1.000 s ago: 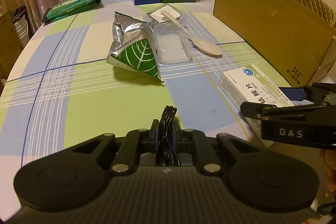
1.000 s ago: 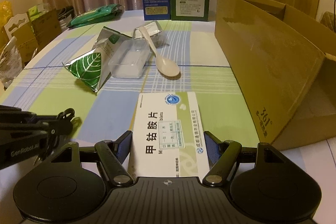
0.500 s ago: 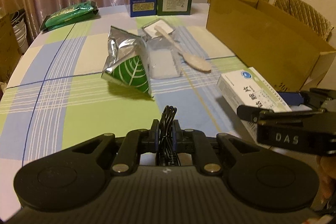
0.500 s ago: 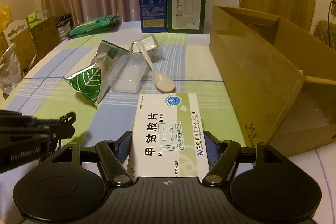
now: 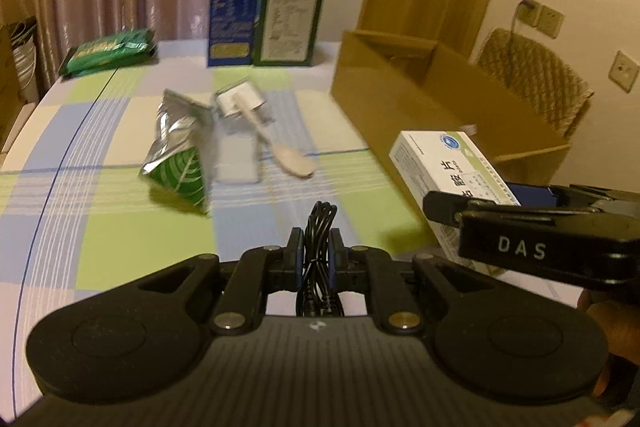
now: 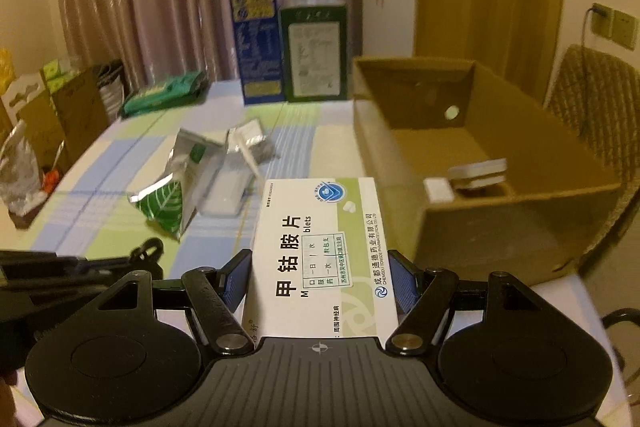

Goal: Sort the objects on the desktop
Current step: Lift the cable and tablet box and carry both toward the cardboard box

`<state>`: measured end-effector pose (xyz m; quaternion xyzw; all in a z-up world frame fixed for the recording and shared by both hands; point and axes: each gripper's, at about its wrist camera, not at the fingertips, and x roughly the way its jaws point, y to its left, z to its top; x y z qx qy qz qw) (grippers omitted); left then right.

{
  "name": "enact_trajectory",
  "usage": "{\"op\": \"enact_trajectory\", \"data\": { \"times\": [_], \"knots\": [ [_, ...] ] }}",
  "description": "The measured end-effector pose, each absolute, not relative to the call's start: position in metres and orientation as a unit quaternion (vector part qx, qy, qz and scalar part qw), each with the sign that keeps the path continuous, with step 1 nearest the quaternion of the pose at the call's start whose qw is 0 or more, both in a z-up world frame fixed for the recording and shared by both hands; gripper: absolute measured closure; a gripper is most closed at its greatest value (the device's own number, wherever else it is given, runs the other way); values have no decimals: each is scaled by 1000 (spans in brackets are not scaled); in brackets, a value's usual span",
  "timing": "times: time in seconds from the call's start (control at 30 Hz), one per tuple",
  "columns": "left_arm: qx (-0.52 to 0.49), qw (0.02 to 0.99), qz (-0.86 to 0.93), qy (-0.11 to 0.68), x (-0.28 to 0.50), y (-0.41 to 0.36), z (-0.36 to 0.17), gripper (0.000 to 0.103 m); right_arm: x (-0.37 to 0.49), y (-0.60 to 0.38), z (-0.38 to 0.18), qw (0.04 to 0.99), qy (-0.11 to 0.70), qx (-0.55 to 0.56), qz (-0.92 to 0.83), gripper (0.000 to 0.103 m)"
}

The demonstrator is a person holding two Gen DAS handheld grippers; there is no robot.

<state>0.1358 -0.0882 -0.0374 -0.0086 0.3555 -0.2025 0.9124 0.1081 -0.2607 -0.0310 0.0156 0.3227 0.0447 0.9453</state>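
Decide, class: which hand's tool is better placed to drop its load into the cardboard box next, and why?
Right. The right tool grips the white medicine box beside the cardboard box, whose open top is close. The left tool, clamped on a black cable, sits farther away.

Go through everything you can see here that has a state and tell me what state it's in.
left gripper: shut on black cable
right gripper: shut on medicine box, held above the table
cardboard box: open-topped, small white items inside
foil pouch: torn open, lying down
spoon: resting on clear tray
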Motion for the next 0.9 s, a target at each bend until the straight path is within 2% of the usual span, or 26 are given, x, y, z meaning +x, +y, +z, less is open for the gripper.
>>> {"op": "enact_trajectory", "data": {
  "times": [0.5,0.9],
  "knots": [
    [6,911,-261,319,122,-172,23,95,87,-346,43,963,267,42,-16,35],
    [-5,905,-282,318,170,-243,36,95,121,-424,50,963,265,42,-29,35]
  ]
}}
